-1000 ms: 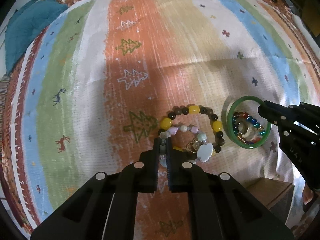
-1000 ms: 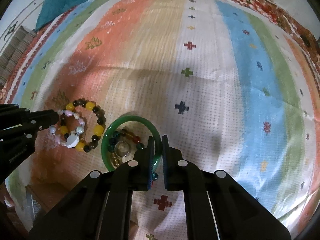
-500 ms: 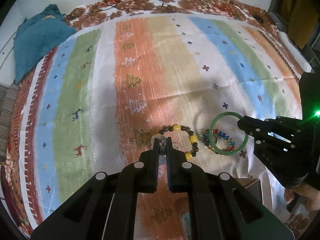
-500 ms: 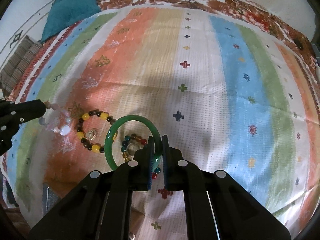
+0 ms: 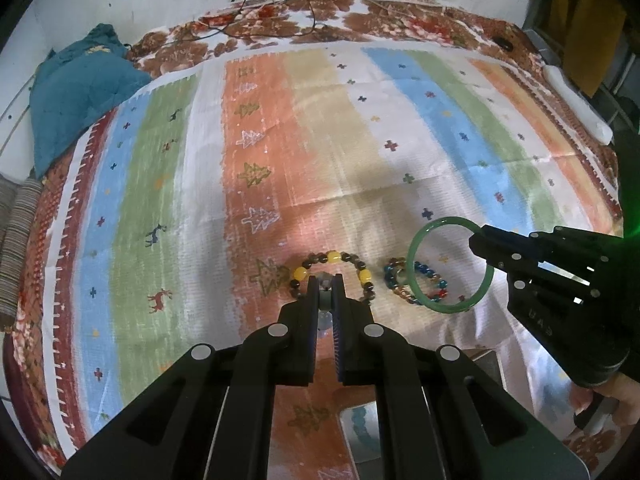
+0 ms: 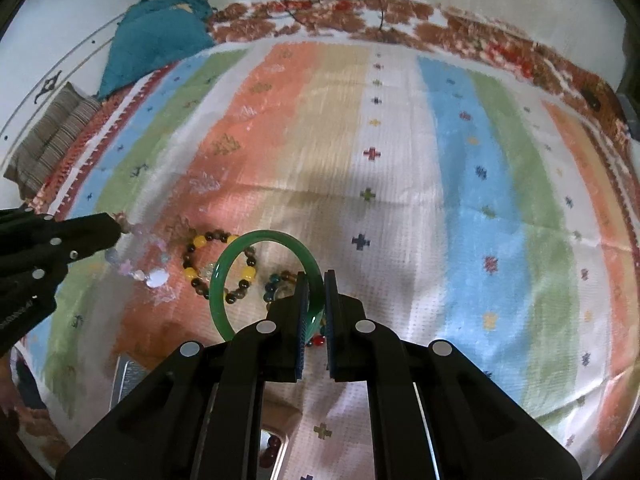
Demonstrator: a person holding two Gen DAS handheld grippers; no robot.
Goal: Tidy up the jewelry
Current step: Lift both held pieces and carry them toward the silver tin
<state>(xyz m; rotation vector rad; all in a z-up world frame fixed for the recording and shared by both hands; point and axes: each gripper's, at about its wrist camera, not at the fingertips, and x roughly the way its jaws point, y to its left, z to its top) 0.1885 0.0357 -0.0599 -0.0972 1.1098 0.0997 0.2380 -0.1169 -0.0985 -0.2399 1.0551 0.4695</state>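
My left gripper (image 5: 326,282) is shut on a pale pink-and-white bead bracelet (image 6: 138,268) with a white flower charm, lifted above the striped cloth. My right gripper (image 6: 314,280) is shut on a green bangle (image 6: 224,280) and holds it up off the cloth; the bangle also shows in the left wrist view (image 5: 416,252). A brown-and-yellow bead bracelet (image 5: 334,258) and a multicoloured glass bead bracelet (image 5: 430,276) lie on the cloth below, side by side.
A box with a mirrored or metallic tray (image 5: 362,428) sits at the near edge below the grippers, with beads in it. A teal cloth (image 5: 76,96) and a striped cushion (image 6: 52,136) lie at the far left. Cables (image 5: 304,8) run along the far edge.
Both grippers have risen from the cloth. The left has lifted the pale bracelet off the brown-and-yellow one; the right has lifted the green bangle off the multicoloured bracelet.
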